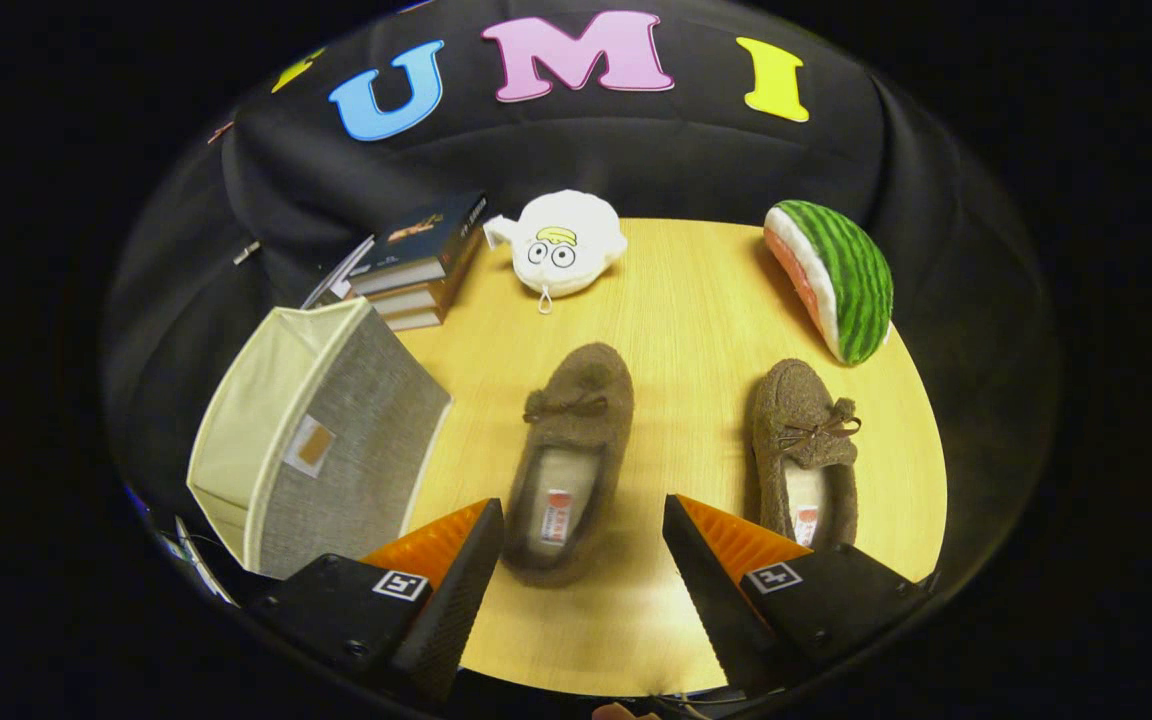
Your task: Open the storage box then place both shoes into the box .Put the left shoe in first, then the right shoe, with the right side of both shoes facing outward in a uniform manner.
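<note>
Claw (581,520) wide open, empty — fingers either side of left shoe's (568,455) heel, not touching.

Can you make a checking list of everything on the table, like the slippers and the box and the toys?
Surface: round wooden table, bare in the middle.
Job's things: grey fabric storage box open at its top; left slipper between the fingers; right slipper beyond one finger.
Clutter: stack of books, white plush toy, watermelon plush.
Grippers: tool open, fingers apart, holding nothing.
Cables: nothing seen.
Surroundings: black cloth wall.
</note>
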